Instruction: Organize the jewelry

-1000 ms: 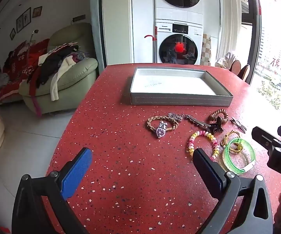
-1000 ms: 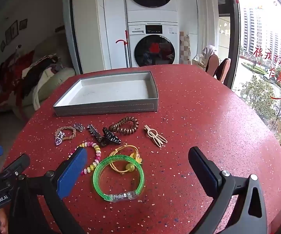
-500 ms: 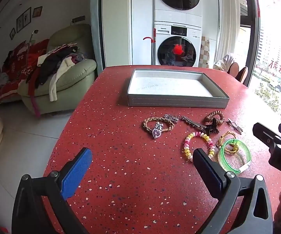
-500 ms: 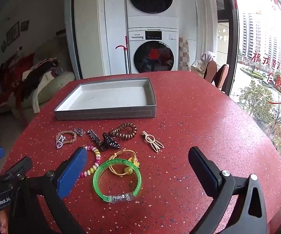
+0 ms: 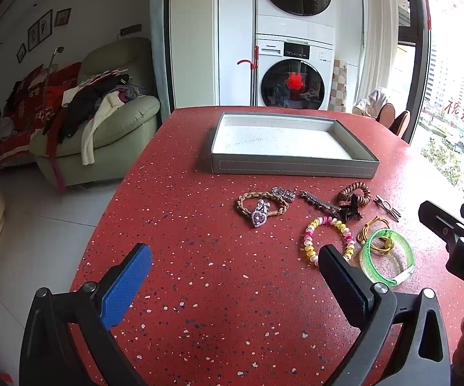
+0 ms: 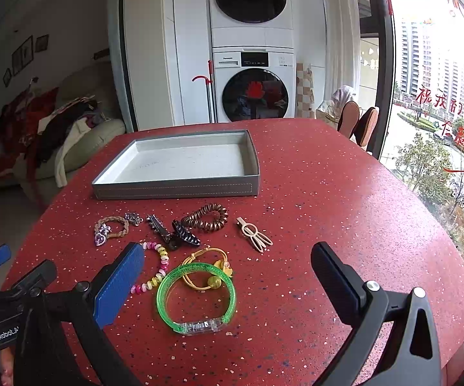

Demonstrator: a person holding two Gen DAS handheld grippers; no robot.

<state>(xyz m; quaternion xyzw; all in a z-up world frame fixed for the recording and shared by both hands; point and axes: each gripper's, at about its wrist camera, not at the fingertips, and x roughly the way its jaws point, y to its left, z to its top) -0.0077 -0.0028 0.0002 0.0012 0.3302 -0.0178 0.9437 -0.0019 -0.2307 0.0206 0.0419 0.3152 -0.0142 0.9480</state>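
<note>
- Left wrist view showed the left gripper (image 5: pixel 235 276) with its 2 fingers spread wide apart and holding nothing, hovering above the red speckled table (image 5: pixel 199 257); compared with 1 second earlier, the tray and jewelry sat slightly lower in this view, and the washer behind looked larger.
- Right gripper (image 6: pixel 228 276) was likewise spread wide and empty, and in its own view the tray had slid lower since the earlier frame, as if the gripper had tipped upward.
- No jewelry had changed place on the table between the frames.
- Grey tray (image 6: pixel 174 189) stood empty at the table's far side, well apart from both grippers.
- Between the tray and the grippers lay the jewelry: a braided bracelet with a purple heart charm (image 5: pixel 260 207), a dark hair clip (image 6: pixel 185 236), a brown spiral hair tie (image 6: pixel 206 217), a beige hairpin (image 6: pixel 254 234), a pink-and-yellow beaded bracelet (image 5: pixel 326 234), a yellow cord bracelet (image 6: pixel 204 268) and a green translucent bangle (image 6: pixel 196 296).
- Green bangle overlapped the yellow cord bracelet and lay between the right gripper's fingers in that view.
- Beyond the table stood 2 stacked washing machines (image 5: pixel 293 74) and a green armchair (image 5: pixel 112 135) heaped with clothes.
</note>
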